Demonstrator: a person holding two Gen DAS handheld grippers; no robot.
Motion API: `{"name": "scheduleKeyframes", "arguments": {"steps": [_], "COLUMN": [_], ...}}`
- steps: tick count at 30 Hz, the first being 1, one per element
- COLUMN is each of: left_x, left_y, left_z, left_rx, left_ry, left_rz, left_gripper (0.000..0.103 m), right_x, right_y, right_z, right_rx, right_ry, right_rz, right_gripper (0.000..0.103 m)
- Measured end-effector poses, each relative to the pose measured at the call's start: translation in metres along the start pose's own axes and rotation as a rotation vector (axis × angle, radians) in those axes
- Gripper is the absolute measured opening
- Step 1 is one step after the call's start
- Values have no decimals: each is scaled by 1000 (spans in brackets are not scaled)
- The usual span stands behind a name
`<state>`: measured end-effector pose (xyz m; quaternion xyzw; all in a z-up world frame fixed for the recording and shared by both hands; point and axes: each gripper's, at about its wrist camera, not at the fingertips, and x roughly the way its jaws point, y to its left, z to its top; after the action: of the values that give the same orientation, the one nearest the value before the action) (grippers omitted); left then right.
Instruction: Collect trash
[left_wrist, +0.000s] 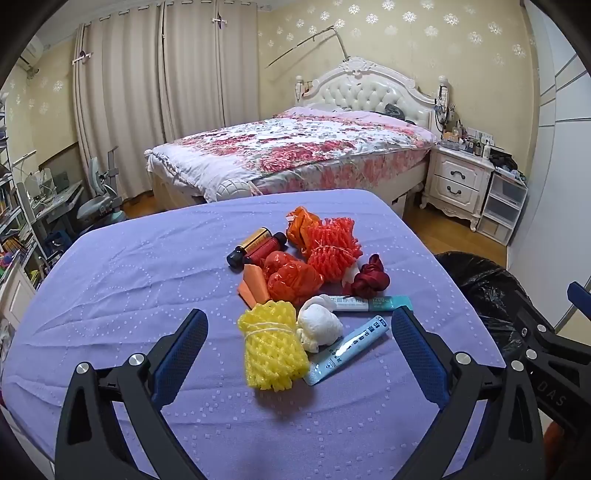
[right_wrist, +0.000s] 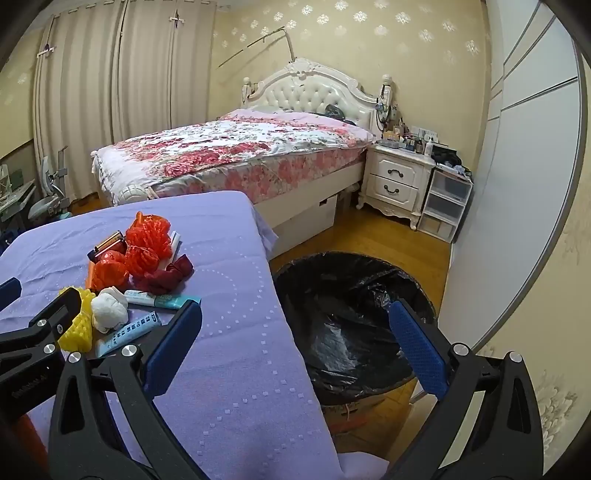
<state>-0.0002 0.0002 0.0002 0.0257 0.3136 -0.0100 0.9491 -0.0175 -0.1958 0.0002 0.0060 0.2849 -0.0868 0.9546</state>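
Observation:
A heap of trash lies on the purple-covered table (left_wrist: 122, 280). It holds a yellow foam net (left_wrist: 271, 349), a white wad (left_wrist: 319, 326), a blue sachet (left_wrist: 347, 349), a teal tube (left_wrist: 369, 303), red foam netting (left_wrist: 332, 251), a crumpled red bag (left_wrist: 291, 278) and a dark bottle (left_wrist: 256, 247). My left gripper (left_wrist: 300, 319) hovers open just short of the yellow net and white wad, touching nothing. My right gripper (right_wrist: 295, 312) stands open over the table's right edge. The black-lined trash bin (right_wrist: 351, 321) sits on the floor beyond it.
A bed (left_wrist: 295, 151) with a floral quilt stands behind the table, a white nightstand (left_wrist: 458, 177) and plastic drawers (left_wrist: 502, 206) to its right. Desk, chair and shelves crowd the left wall (left_wrist: 55, 206). A white wardrobe (right_wrist: 532, 147) lines the right side.

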Motion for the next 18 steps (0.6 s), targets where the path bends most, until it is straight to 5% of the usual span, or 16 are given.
{"name": "scheduleKeyframes", "arguments": {"steps": [18], "left_x": [-2], "left_y": [0], "left_z": [-2], "left_rx": [-3], "left_ry": [10], "left_rz": [12], "left_gripper": [97], "right_x": [-11], "right_y": [7], "right_z": [-12], "right_rx": [-13], "right_ry": [4], "right_rz": [-7], "right_gripper": [99]}}
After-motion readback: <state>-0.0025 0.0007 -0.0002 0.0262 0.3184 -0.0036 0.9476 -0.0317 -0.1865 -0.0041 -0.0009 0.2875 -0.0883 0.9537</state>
